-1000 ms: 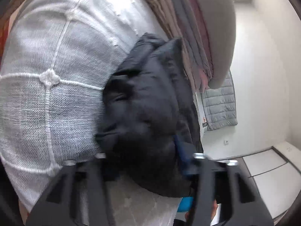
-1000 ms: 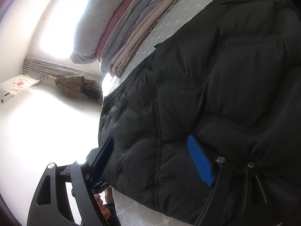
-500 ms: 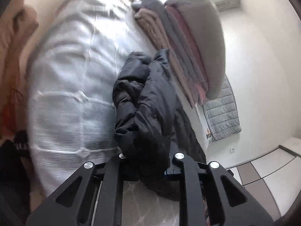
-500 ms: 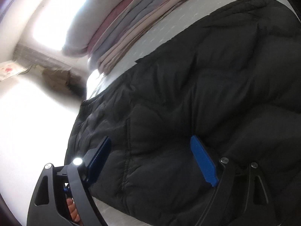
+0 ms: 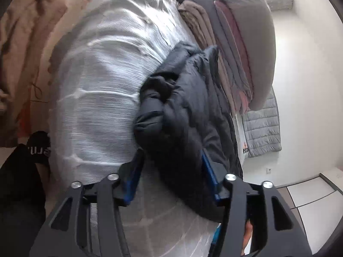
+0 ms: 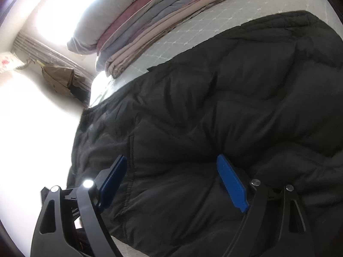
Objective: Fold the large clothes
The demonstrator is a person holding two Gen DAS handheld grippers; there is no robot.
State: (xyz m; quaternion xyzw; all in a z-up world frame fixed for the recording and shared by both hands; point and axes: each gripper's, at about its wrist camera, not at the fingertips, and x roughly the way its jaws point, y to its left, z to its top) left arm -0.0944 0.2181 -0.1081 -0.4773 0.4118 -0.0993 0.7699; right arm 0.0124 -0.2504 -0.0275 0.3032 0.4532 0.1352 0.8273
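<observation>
A black puffer jacket point(image 5: 182, 107) lies on the white quilted bed point(image 5: 96, 85), bunched into a thick roll along its left side. My left gripper point(image 5: 171, 152) straddles the near end of that roll. Its jaws are opening, with the dark fabric between the blue pads point(image 5: 133, 177) and no firm pinch visible. In the right wrist view the jacket point(image 6: 214, 107) spreads flat and wide over the bed point(image 6: 203, 27). My right gripper point(image 6: 170, 157) hovers over the jacket's near part with jaws wide open, nothing pinched.
A stack of folded blankets point(image 5: 235, 42) with a grey pillow on top sits at the bed's far end, just beyond the jacket. A grey quilted garment point(image 5: 261, 132) hangs off the right side. A beige coat point(image 5: 21, 42) hangs at left. Tiled floor point(image 5: 310, 203) lies right.
The left jaws closed on the jacket's bunched roll half a second ago and have now spread apart around it, and the gripper has drawn back. The right gripper stayed open and tilted slightly.
</observation>
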